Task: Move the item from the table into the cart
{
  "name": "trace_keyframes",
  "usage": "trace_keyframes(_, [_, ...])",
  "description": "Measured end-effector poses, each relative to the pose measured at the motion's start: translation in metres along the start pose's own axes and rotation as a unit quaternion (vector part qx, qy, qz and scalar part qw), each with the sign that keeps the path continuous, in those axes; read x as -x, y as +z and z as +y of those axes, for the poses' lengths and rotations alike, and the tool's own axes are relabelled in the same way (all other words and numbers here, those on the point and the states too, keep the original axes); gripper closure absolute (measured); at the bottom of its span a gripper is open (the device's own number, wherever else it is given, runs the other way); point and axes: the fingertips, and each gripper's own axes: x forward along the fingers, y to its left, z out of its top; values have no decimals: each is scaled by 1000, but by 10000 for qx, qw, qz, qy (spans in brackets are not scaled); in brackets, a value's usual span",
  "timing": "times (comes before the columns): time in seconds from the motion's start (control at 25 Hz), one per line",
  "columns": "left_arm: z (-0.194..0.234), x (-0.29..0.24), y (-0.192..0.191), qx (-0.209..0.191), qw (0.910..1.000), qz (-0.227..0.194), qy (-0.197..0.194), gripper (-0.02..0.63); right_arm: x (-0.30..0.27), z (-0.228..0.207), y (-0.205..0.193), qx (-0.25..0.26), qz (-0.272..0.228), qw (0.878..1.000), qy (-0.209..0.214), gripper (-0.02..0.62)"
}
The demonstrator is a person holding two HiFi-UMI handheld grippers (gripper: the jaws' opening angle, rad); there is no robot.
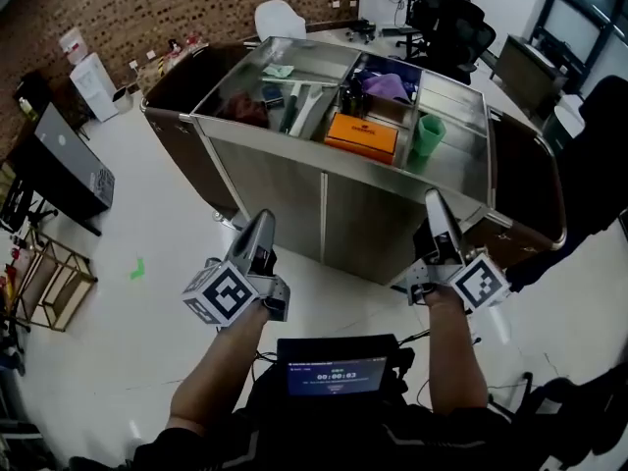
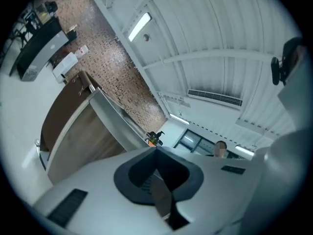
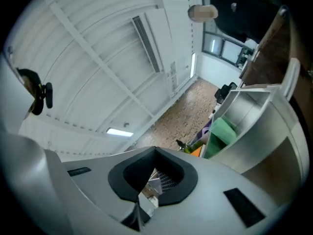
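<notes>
The left claw (image 1: 261, 220) and right claw (image 1: 436, 204) sit pinched together, empty, facing a boxy brushed-steel cart (image 1: 285, 189) with indistinct cluttered bins.

My head camera looks steeply down at the cart (image 1: 275, 189), which is close in front of me. The cameras on my left gripper (image 1: 261, 226) and right gripper (image 1: 437, 204) sit low and face along their jaws toward the cart wall and the ceiling (image 3: 98, 58). All three views share the cart.

Straight ahead the cart (image 1: 324, 214) wall blocks me; I can pass only over its rim, where an orange box (image 1: 361, 135) and green cup (image 1: 427, 133) crowd the top.
</notes>
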Motion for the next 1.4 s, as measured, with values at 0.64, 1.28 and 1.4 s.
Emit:
trace_keyframes(0.64, [45,219,73,-1797,9390,-1402,2574,598,-88,167,-190,1533,2154,9263,2685,588])
trace_keyframes(1.28, [75,699,155,-1812,8019,-2522,5104,589,18,549,-522,988,3548,7877,4938,546])
trace_keyframes(1.4, [70,755,157,-1729,7581,-2765,5648,566,33,596,-564,833,3766,7435,5463,546])
